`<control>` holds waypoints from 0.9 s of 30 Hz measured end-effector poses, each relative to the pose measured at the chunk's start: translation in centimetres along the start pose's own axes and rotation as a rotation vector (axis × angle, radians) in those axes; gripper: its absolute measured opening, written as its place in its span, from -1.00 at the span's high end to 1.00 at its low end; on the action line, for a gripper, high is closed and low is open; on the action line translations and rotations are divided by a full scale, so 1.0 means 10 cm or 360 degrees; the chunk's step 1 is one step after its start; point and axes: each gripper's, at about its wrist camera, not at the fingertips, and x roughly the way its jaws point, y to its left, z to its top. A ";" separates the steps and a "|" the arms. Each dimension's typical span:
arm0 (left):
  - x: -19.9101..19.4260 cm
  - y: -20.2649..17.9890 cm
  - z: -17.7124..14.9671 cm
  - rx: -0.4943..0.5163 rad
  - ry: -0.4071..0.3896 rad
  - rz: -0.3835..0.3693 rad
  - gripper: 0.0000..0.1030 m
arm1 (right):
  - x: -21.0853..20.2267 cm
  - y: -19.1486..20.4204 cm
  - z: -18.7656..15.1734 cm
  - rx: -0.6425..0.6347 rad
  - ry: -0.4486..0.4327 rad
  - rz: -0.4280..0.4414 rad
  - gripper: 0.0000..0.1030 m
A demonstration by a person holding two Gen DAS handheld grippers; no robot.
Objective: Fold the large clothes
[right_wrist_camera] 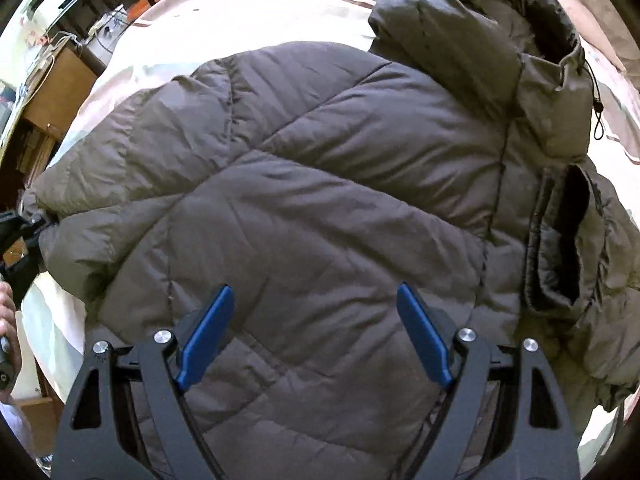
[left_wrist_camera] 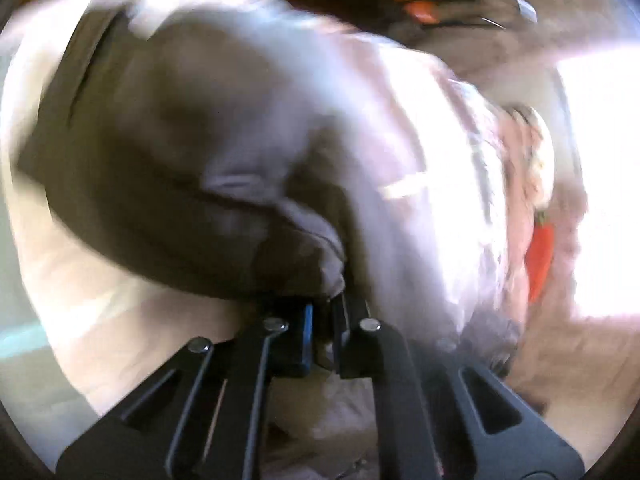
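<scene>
At the far left the left gripper (right_wrist_camera: 38, 226) is clamped on the cuff of the puffer jacket's sleeve (right_wrist_camera: 132, 148). The grey puffer jacket (right_wrist_camera: 320, 200) lies on the bed sheet (right_wrist_camera: 260, 4), hood at upper right. The right gripper (right_wrist_camera: 316, 336) hovers directly above its body, jaws wide and empty.
</scene>
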 end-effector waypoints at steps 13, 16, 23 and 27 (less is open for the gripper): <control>0.60 -3.08 -3.11 0.1748 0.0693 -0.0221 0.66 | -0.57 -1.51 -0.33 0.0615 -0.0119 -0.0125 -0.63; 0.70 -2.90 -3.81 0.1983 0.0833 -0.0086 0.18 | -0.70 -2.10 -0.66 0.0870 -0.0111 -0.0232 -0.64; 0.55 -2.42 -3.85 0.1932 0.0799 0.0075 -0.48 | -0.76 -3.05 -1.36 0.1384 -0.0080 -0.0011 -0.66; 0.55 -2.16 -3.19 0.1622 0.0660 0.0216 -0.48 | -0.87 -3.05 -1.24 0.1338 -0.0183 0.0165 -0.70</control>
